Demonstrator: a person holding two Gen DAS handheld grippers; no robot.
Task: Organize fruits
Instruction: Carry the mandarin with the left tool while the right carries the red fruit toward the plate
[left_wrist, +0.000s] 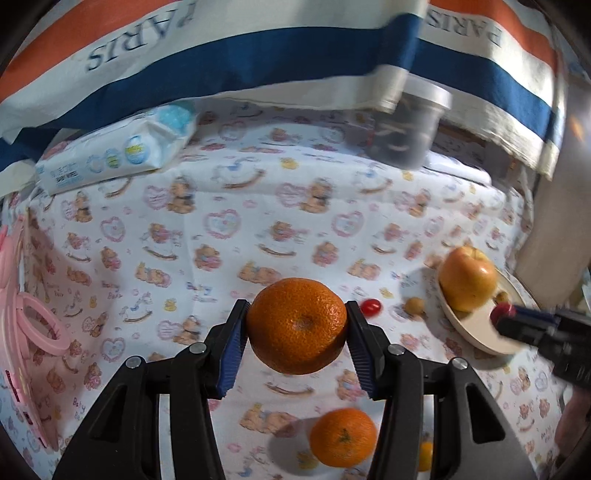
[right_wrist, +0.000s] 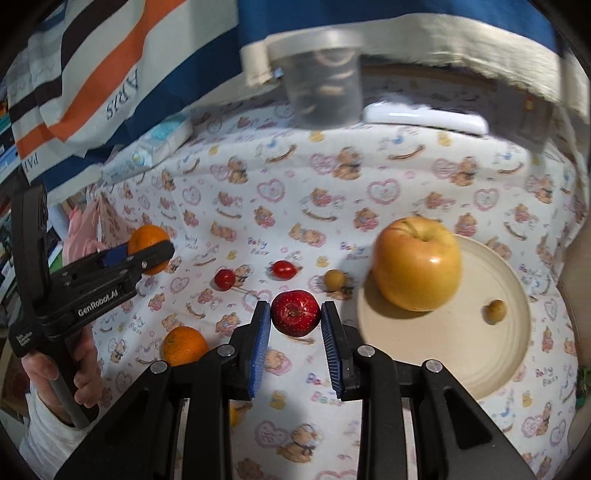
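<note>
While both hands are loaded at once, I'd call this roughly a third of the way through, judging by what's on the plate (right_wrist: 491, 354) versus what's loose. My left gripper (left_wrist: 295, 325) has its fingers clamped on a big orange (left_wrist: 297, 325), lifted clear of the teddy-print cloth on the desk (left_wrist: 258, 206). My right gripper (right_wrist: 295, 319) has its fingers squeezed on a small red fruit (right_wrist: 295, 313), held in the air just left of the plate's near rim. On the plate so far: a yellow apple (right_wrist: 417, 264) towards the far left edge and one small brownish fruit (right_wrist: 495, 312) to its right, well apart. Still loose on the cloth are a second orange (right_wrist: 184, 345) near left, two little red tomatoes (right_wrist: 224, 278) (right_wrist: 283, 269) further back, and another small brownish fruit (right_wrist: 335, 279) just off the plate's left rim. There's an orange sliver of something low between my fingers too, can't tell what. So two fruits in transit, at least four to collect, assuming everything goes on that plate. A wipes pack (left_wrist: 118, 151) and a dark lidded tub (right_wrist: 321, 77) sit at the far edge, out of the way.
</note>
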